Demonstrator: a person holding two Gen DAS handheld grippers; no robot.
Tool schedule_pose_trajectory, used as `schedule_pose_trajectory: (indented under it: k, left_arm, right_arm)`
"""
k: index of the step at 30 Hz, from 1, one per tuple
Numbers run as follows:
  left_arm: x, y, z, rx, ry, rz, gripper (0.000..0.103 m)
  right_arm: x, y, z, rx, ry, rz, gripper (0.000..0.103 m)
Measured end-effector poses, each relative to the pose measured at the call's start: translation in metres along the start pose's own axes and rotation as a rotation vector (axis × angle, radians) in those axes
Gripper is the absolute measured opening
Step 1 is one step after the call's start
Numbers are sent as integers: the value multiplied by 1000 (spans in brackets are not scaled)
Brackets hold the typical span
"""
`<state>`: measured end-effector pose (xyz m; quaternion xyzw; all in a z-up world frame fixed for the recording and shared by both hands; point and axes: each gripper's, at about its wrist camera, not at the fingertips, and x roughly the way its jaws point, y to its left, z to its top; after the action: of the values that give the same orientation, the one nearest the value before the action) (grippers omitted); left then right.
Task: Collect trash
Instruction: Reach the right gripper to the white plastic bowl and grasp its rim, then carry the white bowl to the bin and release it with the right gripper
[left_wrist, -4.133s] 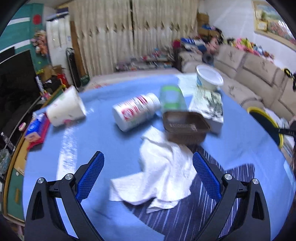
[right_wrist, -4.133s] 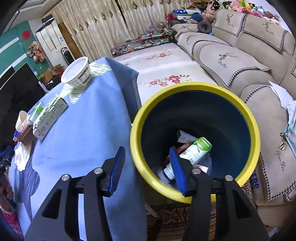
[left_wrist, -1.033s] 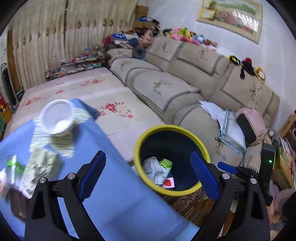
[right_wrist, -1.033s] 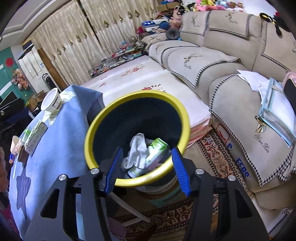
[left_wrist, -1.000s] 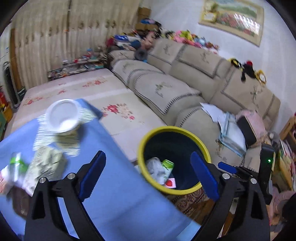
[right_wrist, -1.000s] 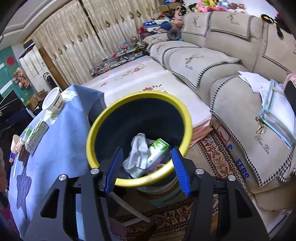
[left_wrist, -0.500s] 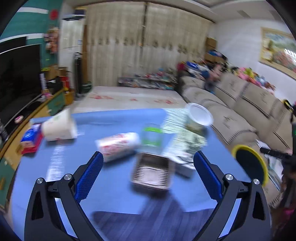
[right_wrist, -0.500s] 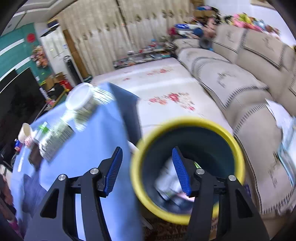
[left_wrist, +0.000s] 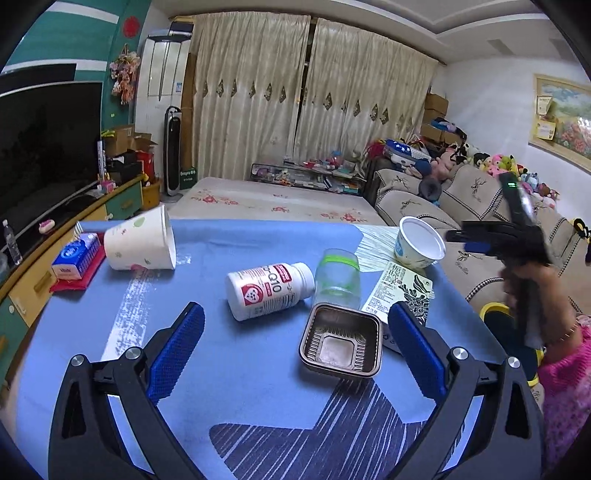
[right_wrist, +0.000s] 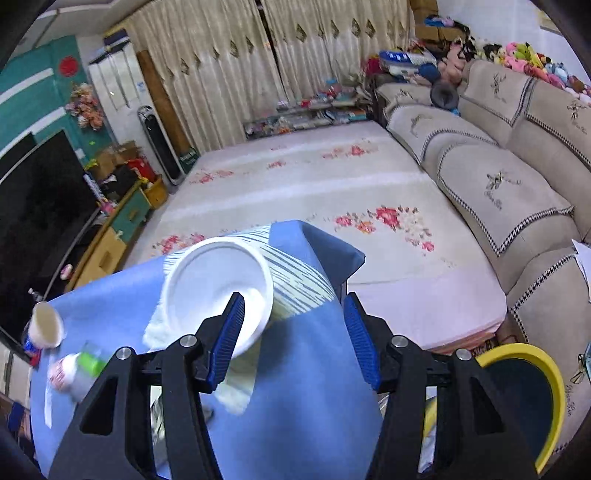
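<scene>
Left claw (left_wrist: 295, 328) gapes above brown tray (left_wrist: 340, 346); right claw (right_wrist: 293, 332), released, beside white tub (right_wrist: 218, 291).

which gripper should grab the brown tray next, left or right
Left, probably. The left gripper is open with the brown tray lying between its fingers, close in front. The right gripper is open over the table corner by the white tub.

light: bright, even indoor — edges: fisheye-warped, dark corners — blur: slight motion
</scene>
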<state>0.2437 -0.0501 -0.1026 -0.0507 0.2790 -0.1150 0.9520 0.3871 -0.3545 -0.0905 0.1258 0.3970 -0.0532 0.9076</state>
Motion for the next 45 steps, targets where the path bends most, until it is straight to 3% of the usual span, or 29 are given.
schedule_pose_trajectory:
  k: [8,16,24,25,26,27,28,31,38,45]
  left_arm:
    - [9,-1,-5,-1,21,2,98]
    - [16,0,-7,-1,34,6,98]
    - [15,-5,-8,17,32,-1,98]
    - [16,-5,-9,19,35,-2,98]
    - [16,-5,-9,21,37,-1,98]
    - [16,-6,-9,23,40,0,98]
    - [17,-6,-10,23,41,0,98]
    - [16,-7,-10,25,39,0,98]
    - [16,-11,-12,47,41,0,98]
    - [10,-25,-15,87,21,-20,98]
  right_arm:
    - [42,10,6,12,65,-42,48]
    - [10,3,7,18,-54,-56,48]
    - [33,-2,2,46,26,-4,49]
    - [37,-1,2,48,41,8,44]
    - [40,0,1,48,52,11,33]
    - [43,1,-1,45,62,10,10]
    - [44,2,-2,42,72,12,8]
    - [32,1,1,55,50,48,5]
    - [-48,-8,-4,13,-75,67,5]
    - [-108,-96,-71,130,-107,-9,5]
